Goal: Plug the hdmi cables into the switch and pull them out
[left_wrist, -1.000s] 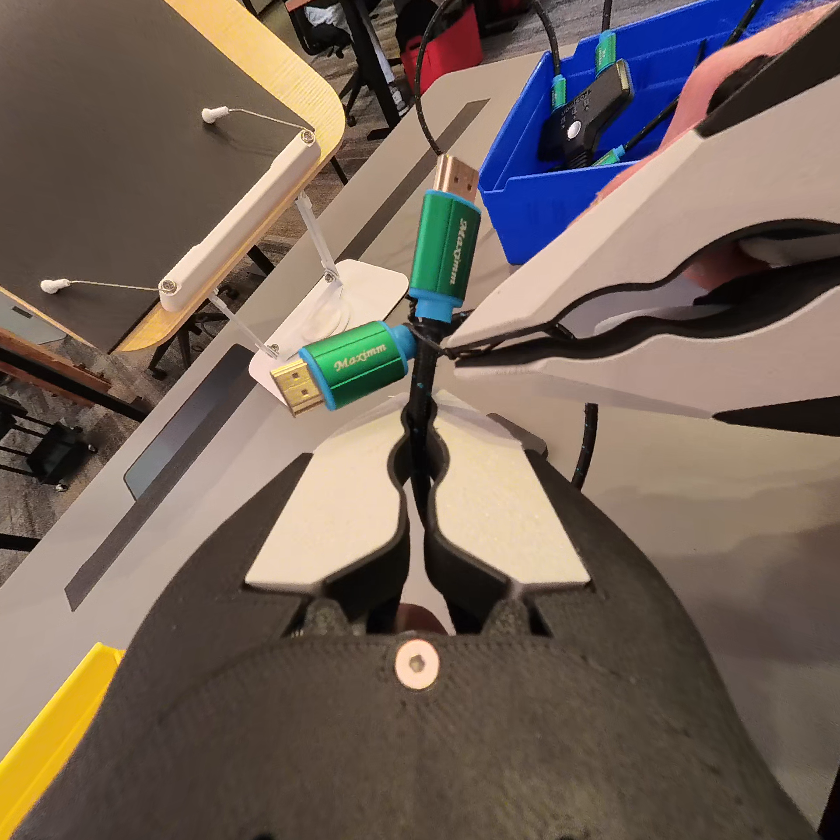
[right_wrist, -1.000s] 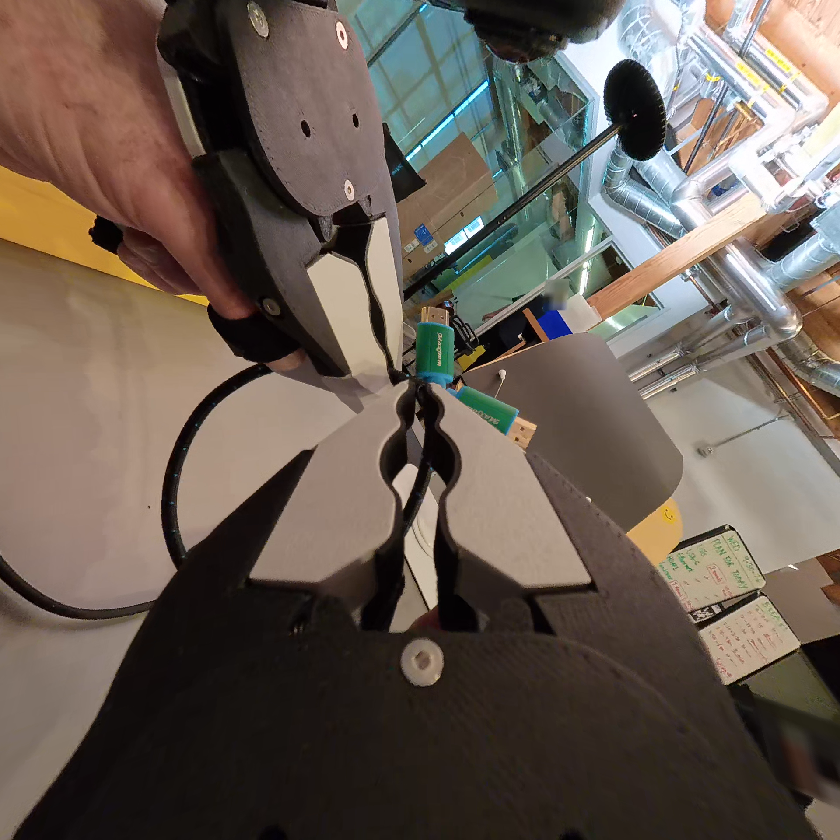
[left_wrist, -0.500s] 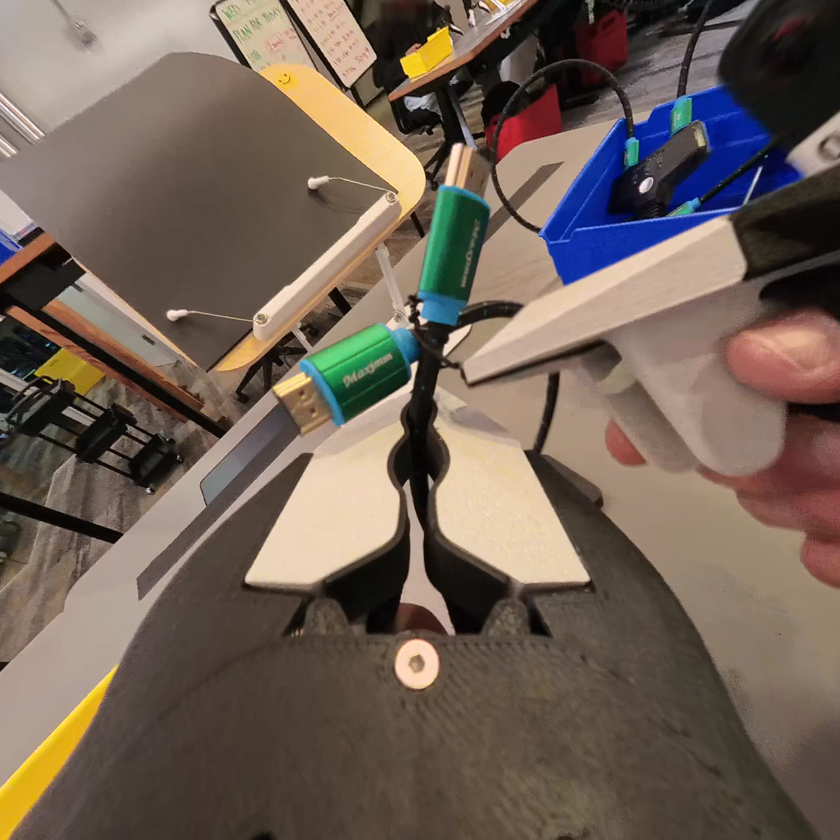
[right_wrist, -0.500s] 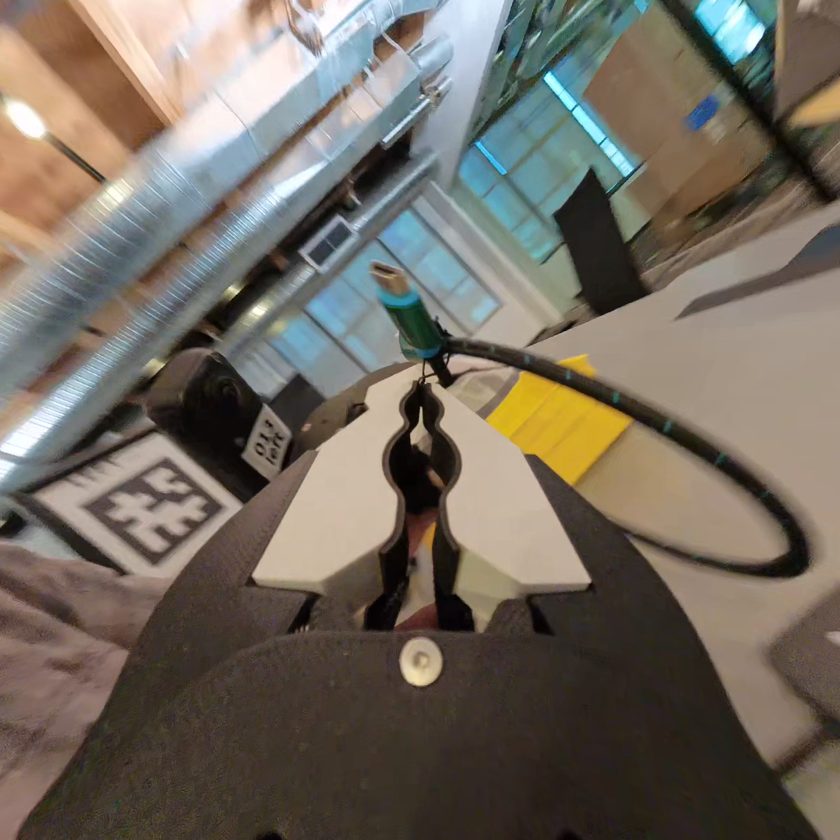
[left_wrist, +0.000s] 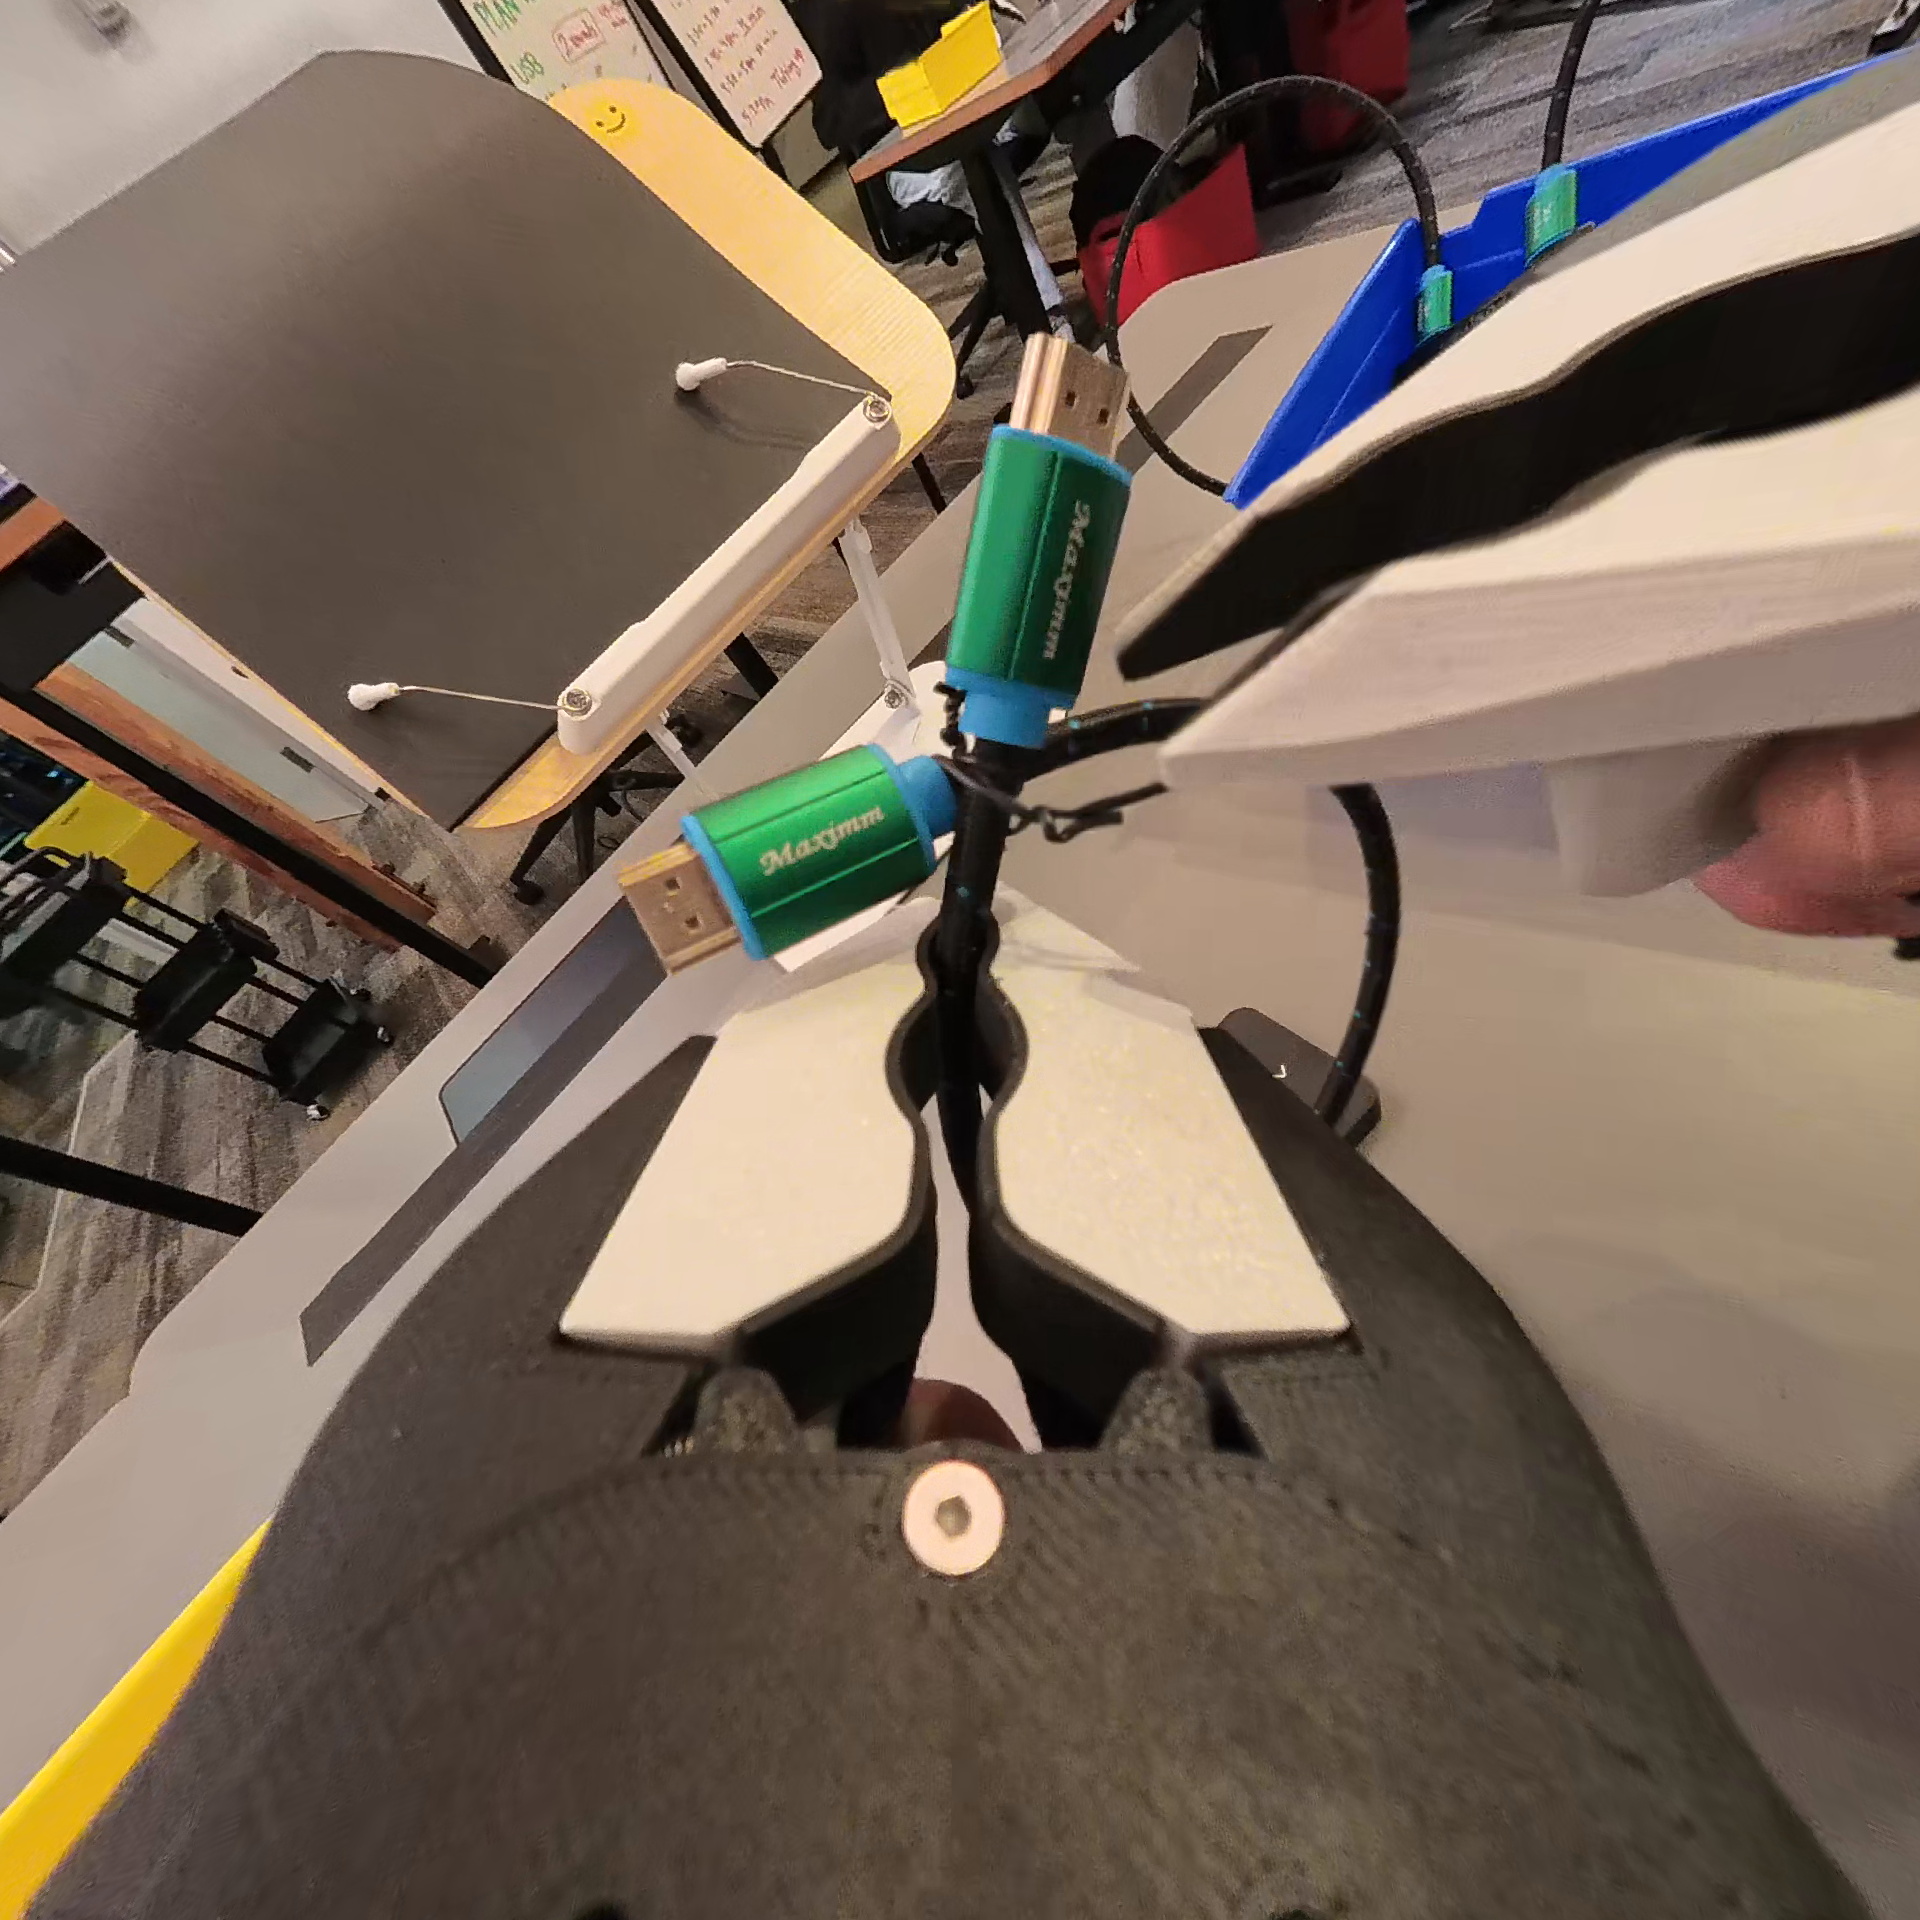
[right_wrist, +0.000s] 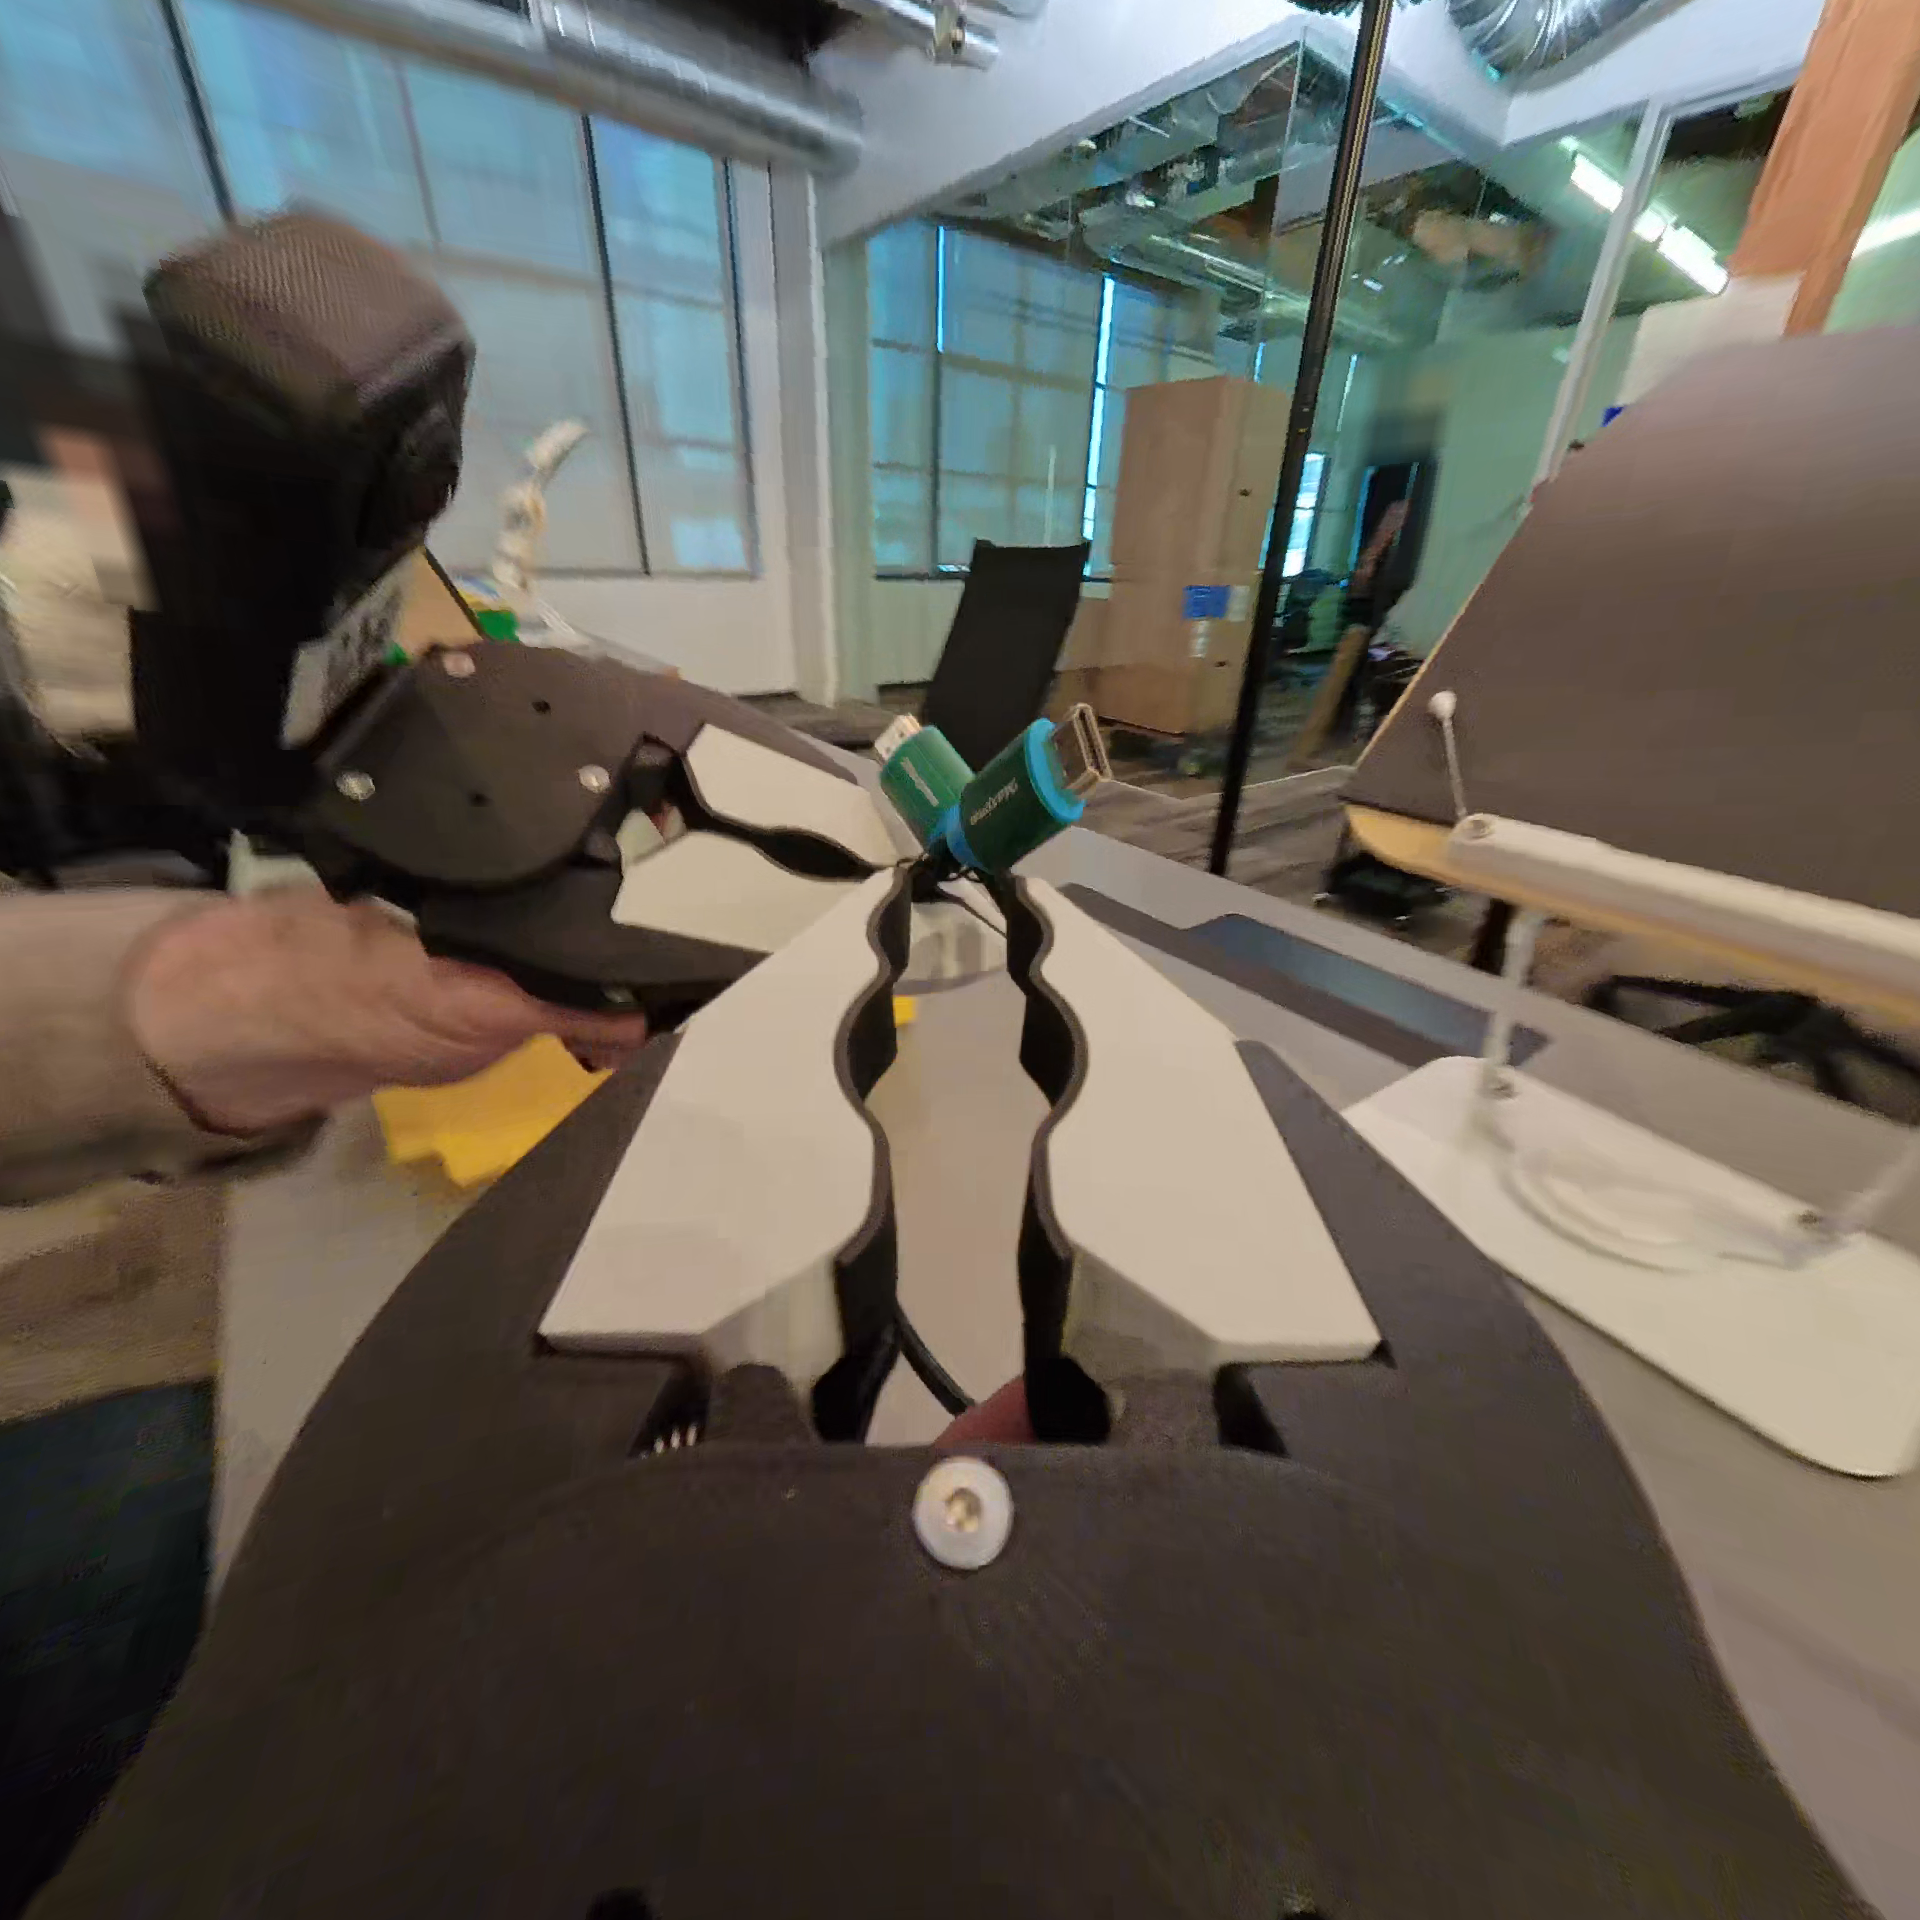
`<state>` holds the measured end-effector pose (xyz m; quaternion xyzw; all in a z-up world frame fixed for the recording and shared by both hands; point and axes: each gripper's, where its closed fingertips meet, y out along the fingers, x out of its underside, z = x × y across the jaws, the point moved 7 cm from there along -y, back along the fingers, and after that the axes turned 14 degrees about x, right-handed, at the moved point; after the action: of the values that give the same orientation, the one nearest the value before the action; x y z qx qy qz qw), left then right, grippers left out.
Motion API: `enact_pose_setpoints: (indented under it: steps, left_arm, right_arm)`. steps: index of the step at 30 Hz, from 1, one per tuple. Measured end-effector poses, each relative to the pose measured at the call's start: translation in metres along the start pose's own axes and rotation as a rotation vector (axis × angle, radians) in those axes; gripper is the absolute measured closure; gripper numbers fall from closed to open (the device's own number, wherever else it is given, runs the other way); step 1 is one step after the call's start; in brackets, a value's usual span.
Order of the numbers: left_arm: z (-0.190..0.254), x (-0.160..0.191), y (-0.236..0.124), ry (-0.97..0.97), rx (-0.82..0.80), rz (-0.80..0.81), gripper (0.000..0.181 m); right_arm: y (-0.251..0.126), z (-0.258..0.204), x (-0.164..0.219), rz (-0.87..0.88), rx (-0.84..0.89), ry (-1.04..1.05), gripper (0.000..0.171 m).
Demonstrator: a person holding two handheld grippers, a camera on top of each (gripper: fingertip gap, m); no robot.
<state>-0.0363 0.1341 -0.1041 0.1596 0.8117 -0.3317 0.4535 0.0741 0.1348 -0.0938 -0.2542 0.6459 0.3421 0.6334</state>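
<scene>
Two green HDMI plugs with gold tips (left_wrist: pixel 1039 561) (left_wrist: pixel 810 852) stick out above my left gripper (left_wrist: pixel 961 935). It is shut on their black braided cable (left_wrist: pixel 966 894), which is held up above the grey table (left_wrist: pixel 1610 1195). A thin black tie (left_wrist: pixel 997 800) binds the cables just under the plugs. My right gripper (left_wrist: pixel 1148 707) comes in from the right, open, with its tips beside the tie. In the right wrist view the open right gripper (right_wrist: pixel 954 883) points at the plugs (right_wrist: pixel 1013 800), and the left gripper (right_wrist: pixel 883 842) shows on the left. The switch is hidden.
A blue bin (left_wrist: pixel 1340 395) with more green plugs stands at the far right. A white stand (right_wrist: pixel 1621 1247) holds a dark panel (left_wrist: pixel 416 364) at the table's far edge. A yellow bin (left_wrist: pixel 104 1683) lies near the left. A cable loop (left_wrist: pixel 1371 935) hangs down to the table. My right fingertips sit around 5 centimeters from my left ones.
My right gripper was shut beside the plugs, swung round, and is now open with its tips at the tie. My left gripper kept its hold on the cable and tilted a little.
</scene>
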Motion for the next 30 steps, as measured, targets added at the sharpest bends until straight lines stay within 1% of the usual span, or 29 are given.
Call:
enact_pose_setpoints:
  steps: [2,6,11,21,30]
  left_arm:
    - [-0.001,0.000,0.000,-0.005,0.003,-0.002,0.181]
    - [-0.004,0.001,-0.001,-0.018,0.005,-0.005,0.181]
    - [-0.004,0.001,0.000,-0.019,0.011,-0.011,0.181]
    - [-0.003,0.003,0.002,-0.026,0.032,-0.024,0.181]
    - [-0.004,0.003,0.001,-0.008,0.043,-0.063,0.181]
  right_arm:
    - [-0.001,-0.004,0.001,0.011,0.016,-0.095,0.156]
    - [-0.002,-0.012,0.001,0.030,0.029,-0.221,0.158]
    - [-0.002,-0.015,0.003,0.035,0.056,-0.340,0.157]
    - [-0.002,-0.015,0.004,0.034,0.109,-0.466,0.153]
    - [-0.002,-0.016,0.009,0.033,0.141,-0.645,0.150]
